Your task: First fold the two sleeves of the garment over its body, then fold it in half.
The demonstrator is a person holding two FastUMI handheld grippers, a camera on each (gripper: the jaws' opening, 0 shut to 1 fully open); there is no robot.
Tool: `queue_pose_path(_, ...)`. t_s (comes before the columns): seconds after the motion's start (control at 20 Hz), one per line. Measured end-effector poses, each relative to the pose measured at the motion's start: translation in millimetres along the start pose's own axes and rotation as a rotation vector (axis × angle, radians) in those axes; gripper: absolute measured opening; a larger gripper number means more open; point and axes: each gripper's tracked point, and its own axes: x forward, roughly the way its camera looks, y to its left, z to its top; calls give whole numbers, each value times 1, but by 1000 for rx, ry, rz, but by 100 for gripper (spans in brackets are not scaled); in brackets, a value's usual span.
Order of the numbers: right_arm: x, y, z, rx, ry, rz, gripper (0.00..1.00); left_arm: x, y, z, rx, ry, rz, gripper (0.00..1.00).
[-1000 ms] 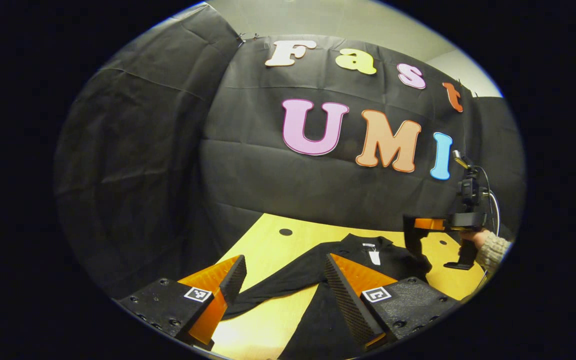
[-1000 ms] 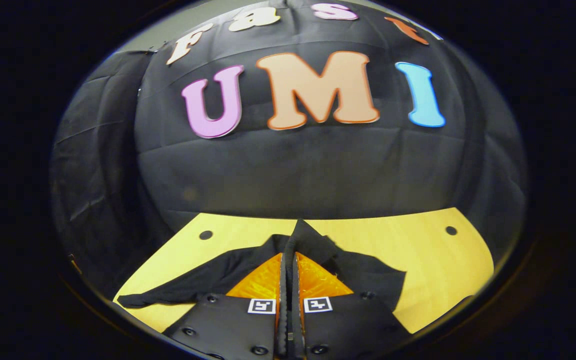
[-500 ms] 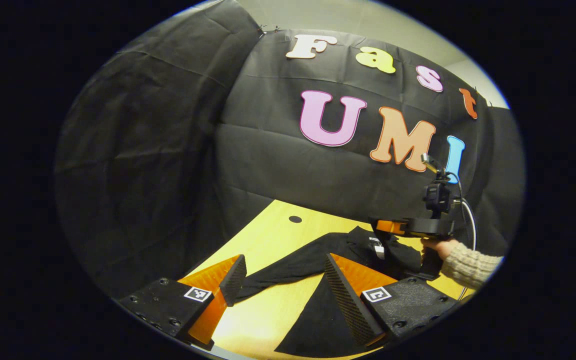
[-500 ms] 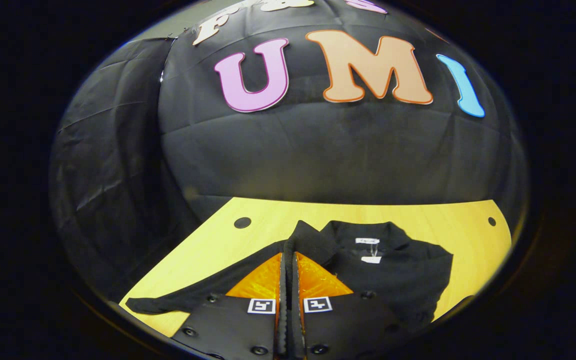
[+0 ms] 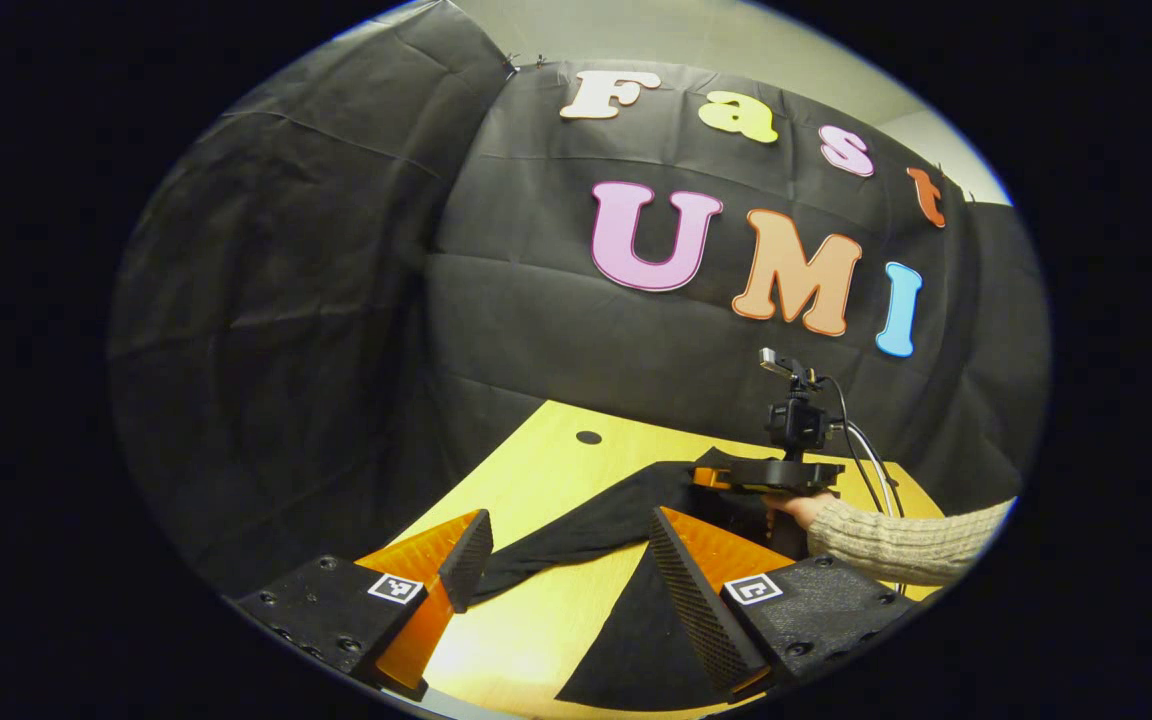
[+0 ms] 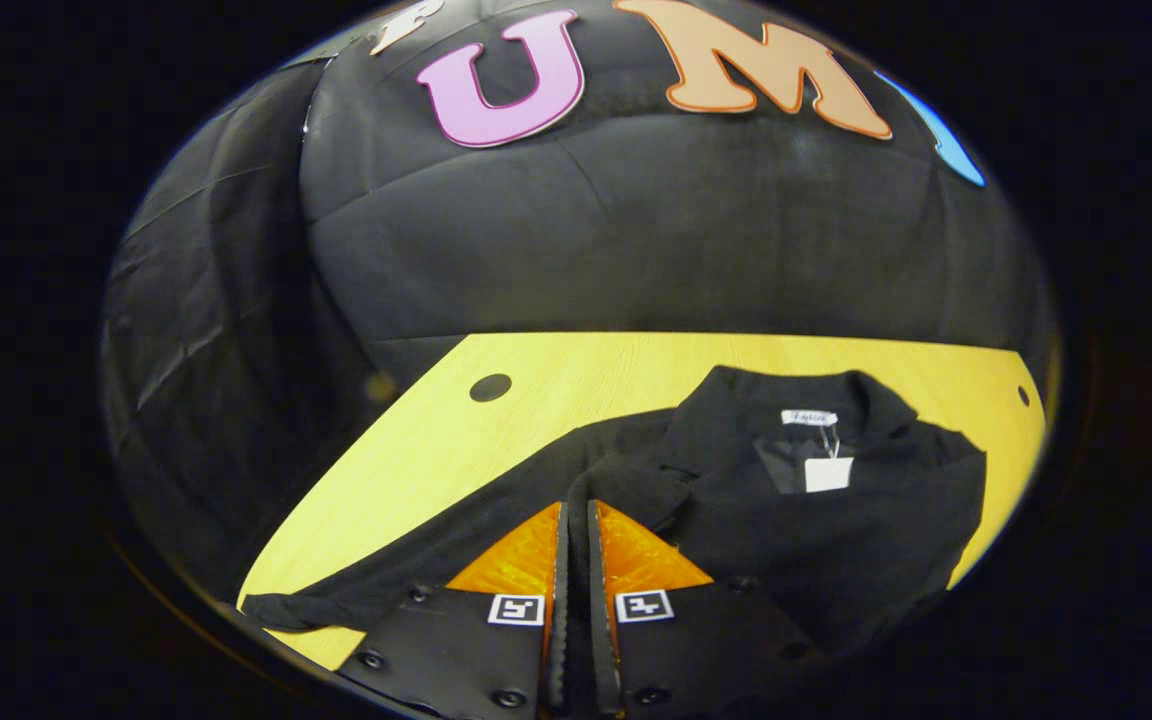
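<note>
Fabric is pinched between the closed fingers of the right gripper (image 6: 576,520) — a fold of the black garment (image 6: 836,540), by the look of it the right sleeve, which is held over the body near the collar. In the right gripper view the two fingers are pressed together with dark cloth caught at their tips, and the garment is spread on the yellow tabletop (image 6: 576,375), collar toward the far wall, with a white tag (image 6: 828,473) showing at the neck. The sleeve is judged to be carried this way so that it can be laid flat across the chest rather than dragged; a grip close to the cuff lets the rest of the cloth follow.

The left sleeve (image 6: 356,590) is seen stretched out toward the near left, flat on the wood and not yet folded. In the left gripper view the left gripper (image 5: 571,560) is held low over the near edge of the tabletop with its fingers spread wide and nothing between them — the sleeve (image 5: 576,530) runs across the gap just beyond the tips, so it appears to be lined up for the next pick. In that view the right gripper (image 5: 736,480) is found farther off, low over the garment, held by a hand (image 5: 801,508) in a knitted sleeve.

The first sleeve fold is judged close to done; the second fold and the halving remain.
</note>
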Motion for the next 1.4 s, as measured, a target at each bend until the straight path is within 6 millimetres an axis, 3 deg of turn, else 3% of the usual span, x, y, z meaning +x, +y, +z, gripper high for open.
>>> queue_pose_path(0.1,3,4,-7,19,25,29,8,-1,-1,-6,-8,16,13,92)
queue_pose_path(0.15,5,8,-11,37,40,52,15,-3,-1,-9,-8,22,16,92)
queue_pose_path(0.2,8,11,-14,55,56,68,12,-4,-1,-11,-8,26,18,92)
queue_pose_path(0.3,13,13,-18,85,72,90,41,-5,1,-13,-4,29,27,92)
queue_pose_path(0.35,12,17,-16,105,75,116,46,-5,2,-14,-7,30,33,92)
queue_pose_path(0.5,8,9,1,132,31,108,94,-3,4,-18,-22,36,48,93)
queue_pose_path(0.55,4,8,9,137,8,110,98,-2,6,-21,-22,41,54,93)
queue_pose_path(0.8,-35,-19,42,98,-96,94,98,9,15,-38,-14,84,83,92)
queue_pose_path(0.95,-74,-41,54,38,-175,51,94,17,23,-48,-5,109,110,95)
queue_pose_path(1.0,-89,-48,57,33,-196,40,98,20,27,-51,2,116,124,94)
queue_pose_path(1.15,-140,-71,57,35,-275,7,94,32,43,-65,20,146,168,94)
queue_pose_path(1.2,-156,-78,55,36,-301,-4,98,35,50,-73,32,161,189,95)
queue_pose_path(1.4,-210,-106,36,62,-354,-56,98,48,70,-108,41,231,242,94)
